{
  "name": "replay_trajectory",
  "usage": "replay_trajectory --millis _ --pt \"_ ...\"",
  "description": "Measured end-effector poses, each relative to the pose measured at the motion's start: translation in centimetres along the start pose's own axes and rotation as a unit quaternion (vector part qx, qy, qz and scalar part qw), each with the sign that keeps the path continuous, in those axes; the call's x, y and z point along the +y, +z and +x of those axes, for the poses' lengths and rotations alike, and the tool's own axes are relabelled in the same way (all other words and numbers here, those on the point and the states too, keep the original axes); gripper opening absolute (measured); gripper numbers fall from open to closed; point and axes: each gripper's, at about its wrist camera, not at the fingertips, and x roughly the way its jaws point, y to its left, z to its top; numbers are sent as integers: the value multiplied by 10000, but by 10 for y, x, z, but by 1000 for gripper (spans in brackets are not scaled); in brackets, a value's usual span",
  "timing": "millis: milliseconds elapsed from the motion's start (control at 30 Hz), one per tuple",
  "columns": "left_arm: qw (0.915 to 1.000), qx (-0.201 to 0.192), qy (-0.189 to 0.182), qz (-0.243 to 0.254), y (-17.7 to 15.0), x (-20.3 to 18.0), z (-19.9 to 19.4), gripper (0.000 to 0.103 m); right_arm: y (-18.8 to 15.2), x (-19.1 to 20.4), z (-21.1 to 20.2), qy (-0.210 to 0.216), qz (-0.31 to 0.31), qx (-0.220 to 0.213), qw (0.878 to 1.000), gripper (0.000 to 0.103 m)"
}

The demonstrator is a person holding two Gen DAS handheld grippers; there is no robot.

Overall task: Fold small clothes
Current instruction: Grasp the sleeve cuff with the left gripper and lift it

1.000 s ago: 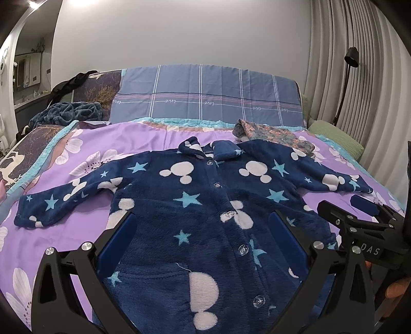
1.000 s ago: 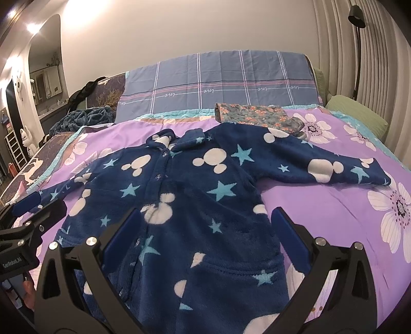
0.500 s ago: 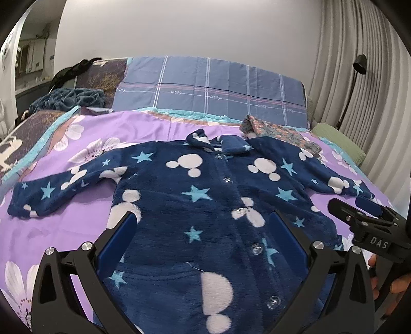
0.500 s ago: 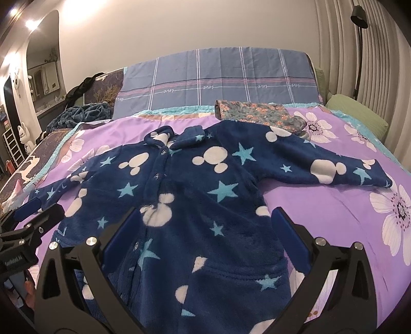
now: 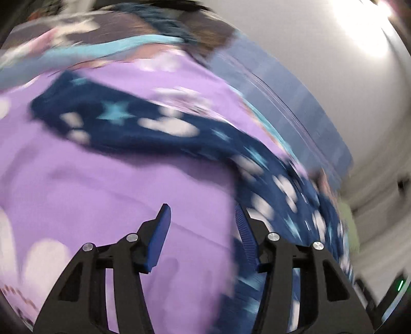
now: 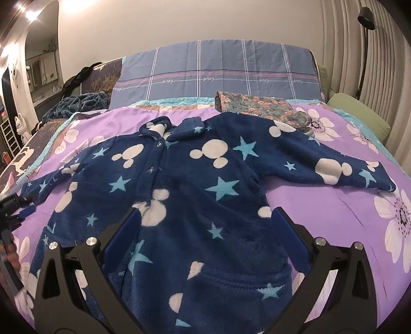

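Where tool hovers, jacket beneath.

Bare purple bedsheet lay open below the navy fleece jacket's right sleeve and at its left side. A folded floral cloth touched the far shoulder; the plaid pillow blocked the bed's head.

We see a purple bedsheet printed with white flowers filling the lower frame. Behind it, a blue plaid pillow spans the top centre, a folded floral cloth just below. A black floor lamp stands upper right before pleated curtains.
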Motion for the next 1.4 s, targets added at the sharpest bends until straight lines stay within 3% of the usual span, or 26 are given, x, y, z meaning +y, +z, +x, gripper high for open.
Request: replay_trajectory --millis 100,200,367,433,500,600,733,800,867,933,1033,1133,1167,1267,1400 --pt "9955 -248 372 -834 26 52 -2 61 1 2 7 -18 -34 60 10000 101" --pt "9881 -484 892 -1159 49 79 2 65 2 4 15 -43 -58 147 9999 101" --pt "9782 -767 1081 -1600 88 106 19 66 4 6 25 -50 -62 236 9997 101" --pt "9761 -898 1196 -1575 100 108 25 56 5 6 28 -65 -71 252 9996 101" --pt "9784 -849 1181 -1468 114 106 35 7 5 4 30 -96 -72 280 9995 101" --pt "9795 -935 932 -1524 128 97 36 7 5 -2 33 -136 -35 302 9994 101" --pt "9885 -1215 556 -703 148 27 19 7 4 -16 40 -196 130 354 9991 101" --pt "9919 -1260 123 -55 156 -36 13 7 3 -22 44 -169 252 415 9987 101" --pt "9892 -1276 -223 681 150 -103 6 7 2 -26 46 -122 343 472 9982 101" --pt "9827 -1236 -561 1257 138 -154 3 7 0 -30 47 -87 402 495 9979 101" --pt "9605 -912 -1224 2327 94 -253 13 8 -2 -36 46 -74 442 487 9978 101" --pt "9443 -455 -1590 2845 46 -307 36 10 -5 -46 44 -114 503 474 9975 101" --pt "9392 -266 -1664 2993 25 -324 49 16 -5 -49 44 -137 529 477 9974 101" --pt "9274 231 -1565 3391 -34 -355 86 65 -7 -64 43 -215 656 510 9963 101" --pt "9113 796 -1423 3781 -77 -353 108 70 -7 -84 40 -222 741 501 9957 101"
